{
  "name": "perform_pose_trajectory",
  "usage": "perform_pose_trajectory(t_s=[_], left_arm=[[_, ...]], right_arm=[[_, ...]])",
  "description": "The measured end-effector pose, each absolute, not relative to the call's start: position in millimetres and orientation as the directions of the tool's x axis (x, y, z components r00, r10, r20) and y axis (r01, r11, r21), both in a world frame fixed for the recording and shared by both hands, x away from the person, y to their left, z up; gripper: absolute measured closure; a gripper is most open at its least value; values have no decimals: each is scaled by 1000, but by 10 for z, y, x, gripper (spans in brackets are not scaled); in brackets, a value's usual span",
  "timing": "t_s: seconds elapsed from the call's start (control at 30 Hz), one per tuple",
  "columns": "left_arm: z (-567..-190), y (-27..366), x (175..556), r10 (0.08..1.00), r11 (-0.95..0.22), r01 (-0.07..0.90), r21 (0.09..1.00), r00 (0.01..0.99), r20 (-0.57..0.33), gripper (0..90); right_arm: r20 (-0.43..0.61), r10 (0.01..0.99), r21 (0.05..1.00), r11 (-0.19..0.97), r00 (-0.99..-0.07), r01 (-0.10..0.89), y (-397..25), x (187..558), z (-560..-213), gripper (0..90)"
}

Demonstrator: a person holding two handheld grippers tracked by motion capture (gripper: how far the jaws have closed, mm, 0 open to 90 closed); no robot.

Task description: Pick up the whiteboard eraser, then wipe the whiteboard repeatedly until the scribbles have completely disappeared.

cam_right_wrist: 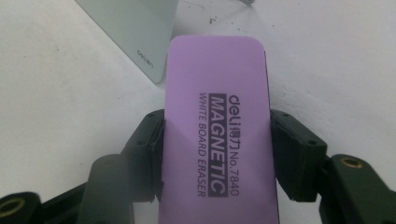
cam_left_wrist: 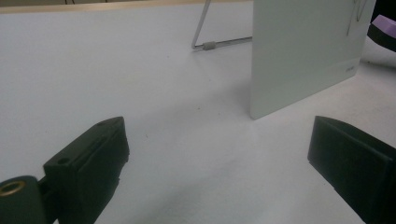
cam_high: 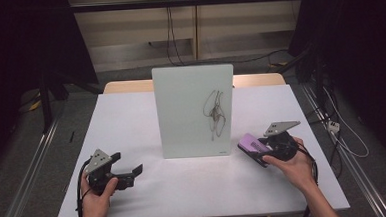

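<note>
Clamping a purple whiteboard eraser [cam_right_wrist: 217, 135], the right gripper [cam_high: 263, 152] sits just beside the scribbled whiteboard [cam_high: 193, 111]; the left gripper [cam_high: 126, 171] rests wide on the table [cam_high: 131, 121].

Black tongs [cam_high: 134, 170], grey triangular plates [cam_high: 98, 159]

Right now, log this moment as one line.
left gripper open, empty | right gripper shut on eraser | whiteboard upright, scribbled | table
</note>
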State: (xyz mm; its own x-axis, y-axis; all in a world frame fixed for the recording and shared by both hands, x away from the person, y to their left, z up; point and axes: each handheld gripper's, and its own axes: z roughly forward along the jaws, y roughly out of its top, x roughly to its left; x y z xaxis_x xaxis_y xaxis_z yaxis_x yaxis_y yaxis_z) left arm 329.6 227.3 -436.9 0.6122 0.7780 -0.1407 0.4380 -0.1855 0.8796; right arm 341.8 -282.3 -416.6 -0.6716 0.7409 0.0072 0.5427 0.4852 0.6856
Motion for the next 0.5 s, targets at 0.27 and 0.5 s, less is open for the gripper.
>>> perform_pose_trajectory(t_s=[0.27,0.5], left_arm=[[-4367,2253,3283,778,-200,438,876,615,-130,50],[-4372,2252,3287,780,-203,441,874,613,-128,50]], right_arm=[[-12,737,710,482,-676,513,-2815,3383,-4136,413],[-5,733,734,465,-681,495,-2827,3366,-4088,414]])
